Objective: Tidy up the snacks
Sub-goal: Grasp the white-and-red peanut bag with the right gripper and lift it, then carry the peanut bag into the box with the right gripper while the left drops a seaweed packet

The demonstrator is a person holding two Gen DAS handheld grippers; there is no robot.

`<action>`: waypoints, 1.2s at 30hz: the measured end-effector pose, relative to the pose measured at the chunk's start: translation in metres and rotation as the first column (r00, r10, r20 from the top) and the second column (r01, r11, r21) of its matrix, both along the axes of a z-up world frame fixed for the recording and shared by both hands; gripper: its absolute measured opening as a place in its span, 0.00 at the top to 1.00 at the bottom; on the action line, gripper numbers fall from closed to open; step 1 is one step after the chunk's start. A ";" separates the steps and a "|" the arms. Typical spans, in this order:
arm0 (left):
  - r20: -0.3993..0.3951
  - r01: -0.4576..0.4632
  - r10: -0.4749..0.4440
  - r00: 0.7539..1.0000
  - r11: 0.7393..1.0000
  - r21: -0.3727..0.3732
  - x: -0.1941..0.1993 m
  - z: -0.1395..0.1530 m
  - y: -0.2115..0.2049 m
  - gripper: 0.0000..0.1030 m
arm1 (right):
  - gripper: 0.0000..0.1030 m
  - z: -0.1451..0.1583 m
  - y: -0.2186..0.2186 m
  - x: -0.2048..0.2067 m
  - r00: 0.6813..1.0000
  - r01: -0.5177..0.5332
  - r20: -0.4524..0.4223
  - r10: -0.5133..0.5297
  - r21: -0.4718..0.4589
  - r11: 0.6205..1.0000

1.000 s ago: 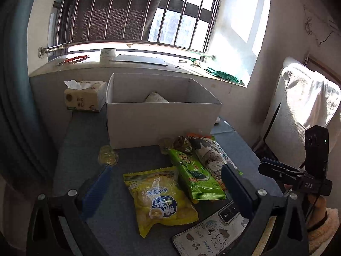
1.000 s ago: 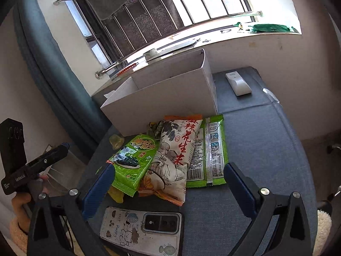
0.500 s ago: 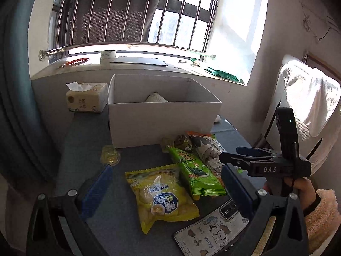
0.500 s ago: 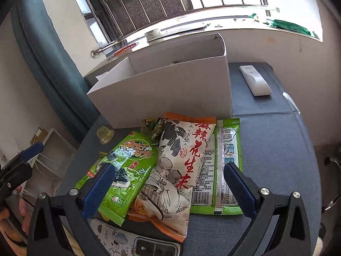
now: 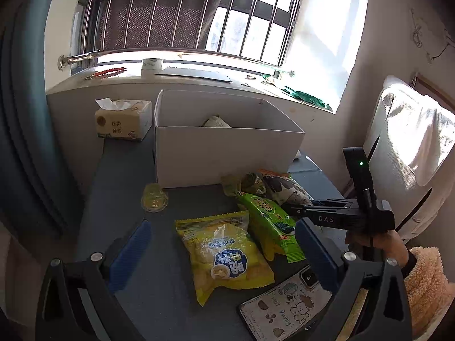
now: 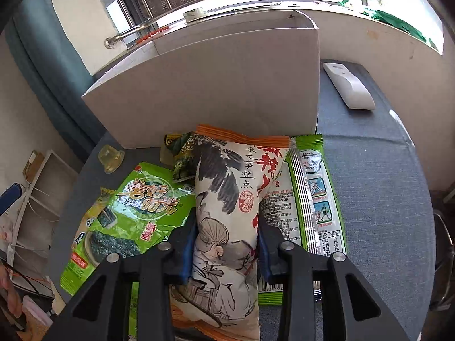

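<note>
My right gripper point(image 6: 226, 251) is shut on the white snack bag with ink drawings and an orange edge point(image 6: 227, 199), which lies on the grey table in front of the white cardboard box point(image 6: 216, 85). A green seaweed pack point(image 6: 125, 216) lies to its left and a green-edged flat pack point(image 6: 312, 196) to its right. In the left wrist view my left gripper point(image 5: 221, 258) is open above a yellow snack bag point(image 5: 224, 255). The right gripper point(image 5: 327, 216) shows there over the green pack point(image 5: 270, 218). The box point(image 5: 224, 153) holds one wrapped item.
A phone in a cartoon case point(image 5: 287, 307) lies at the table's near edge. A jelly cup point(image 5: 154, 199) sits left of the box, a tissue pack point(image 5: 123, 120) behind it. A white remote point(image 6: 348, 85) lies right of the box. A cloth-draped chair point(image 5: 412, 147) stands right.
My right gripper moved forward and down onto the pile and closed on the white ink-drawing bag. The left gripper stayed open and hardly moved.
</note>
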State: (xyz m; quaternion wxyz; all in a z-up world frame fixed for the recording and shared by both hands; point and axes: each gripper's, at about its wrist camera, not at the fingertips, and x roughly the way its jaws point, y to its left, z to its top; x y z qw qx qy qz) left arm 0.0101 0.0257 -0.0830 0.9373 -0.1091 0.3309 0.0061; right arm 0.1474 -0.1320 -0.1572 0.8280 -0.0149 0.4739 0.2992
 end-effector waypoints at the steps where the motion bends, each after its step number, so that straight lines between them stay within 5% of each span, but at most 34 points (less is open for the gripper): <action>1: -0.002 0.008 -0.008 1.000 1.000 0.001 0.001 -0.001 -0.001 0.00 | 0.63 0.002 -0.005 -0.001 1.000 0.000 -0.005 0.000 0.022 1.000; 7: -0.056 0.070 -0.070 0.996 0.998 0.003 0.019 -0.009 -0.021 0.00 | 0.63 0.025 -0.046 -0.014 0.997 0.069 0.014 -0.071 0.137 0.988; 12: -0.155 0.151 -0.135 0.979 0.984 0.092 0.051 -0.022 -0.067 0.00 | 0.63 0.044 -0.080 -0.031 0.986 0.137 0.068 -0.149 0.156 0.978; 17: -0.252 0.190 -0.163 0.954 0.978 0.086 0.088 -0.044 -0.109 0.00 | 0.63 0.058 -0.116 -0.047 0.966 0.209 0.118 -0.231 0.176 0.962; 22: -0.324 0.190 -0.162 0.932 0.980 0.058 0.122 -0.063 -0.137 0.00 | 0.63 0.061 -0.149 -0.059 0.946 0.266 0.133 -0.294 0.192 0.945; 27: -0.384 0.154 -0.097 0.918 0.981 0.120 0.153 -0.084 -0.153 0.00 | 0.63 0.056 -0.170 -0.062 0.939 0.293 0.113 -0.325 0.230 0.928; 30: -0.395 0.195 -0.140 0.908 0.975 0.104 0.160 -0.096 -0.163 0.01 | 0.62 0.052 -0.175 -0.062 0.939 0.298 0.101 -0.329 0.237 0.925; 34: -0.383 0.249 -0.179 0.906 0.958 0.141 0.159 -0.107 -0.172 0.18 | 0.62 0.046 -0.178 -0.061 0.940 0.301 0.083 -0.330 0.247 0.921; 36: -0.363 0.260 -0.198 0.911 0.957 0.131 0.158 -0.103 -0.171 0.38 | 0.62 0.045 -0.179 -0.061 0.940 0.302 0.079 -0.331 0.255 0.919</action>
